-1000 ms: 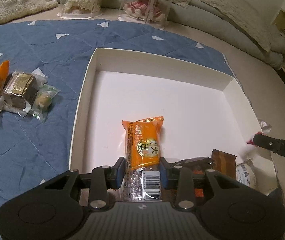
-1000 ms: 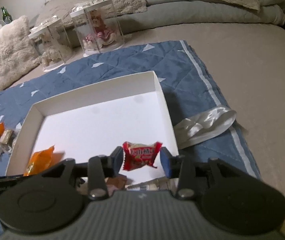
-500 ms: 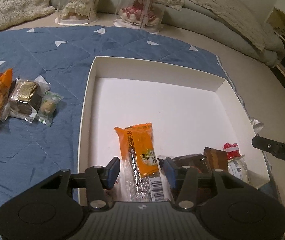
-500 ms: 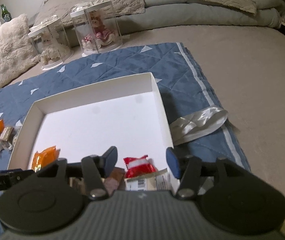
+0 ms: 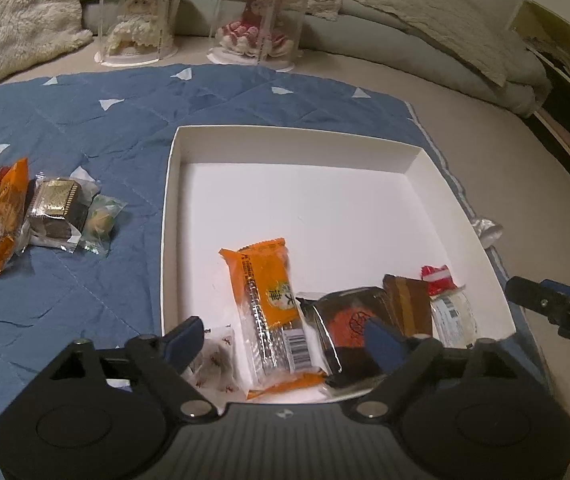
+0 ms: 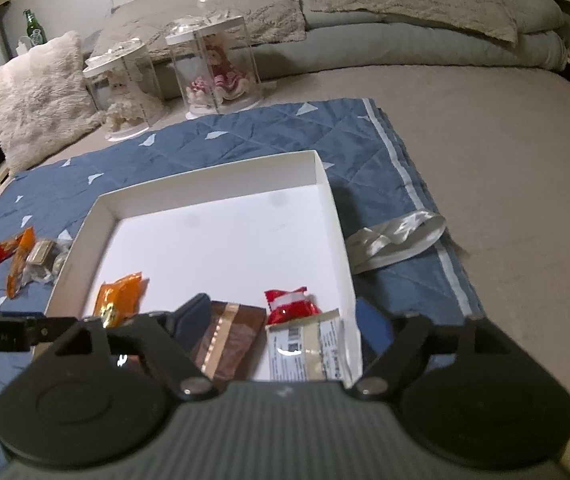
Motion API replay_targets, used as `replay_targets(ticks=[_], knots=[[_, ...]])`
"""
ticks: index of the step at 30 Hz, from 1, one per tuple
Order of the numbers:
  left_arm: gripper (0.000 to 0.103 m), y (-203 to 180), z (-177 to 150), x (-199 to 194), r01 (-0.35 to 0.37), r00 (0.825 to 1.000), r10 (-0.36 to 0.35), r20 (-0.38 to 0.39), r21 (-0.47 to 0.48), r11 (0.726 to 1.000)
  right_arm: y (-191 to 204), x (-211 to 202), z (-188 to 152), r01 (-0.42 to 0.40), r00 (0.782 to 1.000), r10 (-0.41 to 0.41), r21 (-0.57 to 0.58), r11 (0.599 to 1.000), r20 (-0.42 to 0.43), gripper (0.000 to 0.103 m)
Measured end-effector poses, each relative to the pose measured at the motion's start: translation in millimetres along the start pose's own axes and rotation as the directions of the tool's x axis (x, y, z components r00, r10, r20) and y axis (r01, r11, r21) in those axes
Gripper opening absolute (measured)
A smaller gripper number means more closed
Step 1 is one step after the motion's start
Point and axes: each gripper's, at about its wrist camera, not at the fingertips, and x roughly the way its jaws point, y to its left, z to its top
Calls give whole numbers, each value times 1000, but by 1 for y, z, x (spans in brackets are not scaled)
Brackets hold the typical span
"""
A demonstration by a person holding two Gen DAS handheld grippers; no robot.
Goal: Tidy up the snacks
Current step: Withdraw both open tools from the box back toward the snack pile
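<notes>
The orange packet [image 5: 265, 300] lies flat in the white box [image 5: 285, 136] beside a brown bar [image 6: 231, 340] and a red candy [image 6: 291, 304]. Both the left gripper [image 5: 285, 340] and right gripper [image 6: 281, 324] hang over it, jaws spread wide, holding nothing. More snacks [image 5: 51, 210] sit on the blue quilt [image 5: 85, 120]

**Snacks split between box and quilt**

A shallow white box [image 5: 169, 216] sits on the blue quilt [image 5: 85, 128], its far half bare. Along its near edge lie an orange packet [image 5: 265, 276], a dark foil pack [image 5: 345, 316], a brown wrapper [image 5: 409, 300], a small red sweet [image 5: 437, 278] and a clear labelled packet [image 5: 455, 314]. Left of the box, on the quilt, a loose cluster waits: an orange stick pack [image 5: 7, 216], a gold-topped cake [image 5: 57, 208], a pale green-wrapped sweet [image 5: 101, 220].
</notes>
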Motion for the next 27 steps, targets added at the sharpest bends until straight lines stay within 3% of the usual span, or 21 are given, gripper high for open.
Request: replay_targets(ticks=[6, 16, 27], knots=[[102, -1, -4, -11, 6, 1000, -6, 1, 10, 1000, 1, -12, -7, 15, 999, -15, 6, 1000, 29, 102], [103, 7, -13, -30, -11, 1000, 11, 3, 24, 1000, 4, -31, -19, 5, 998, -5, 6, 1000, 70, 103], [103, 17, -22, -67, 1, 998, -3, 67, 20, 1000, 18, -48, -25, 2, 997, -2, -10, 1000, 78, 103]])
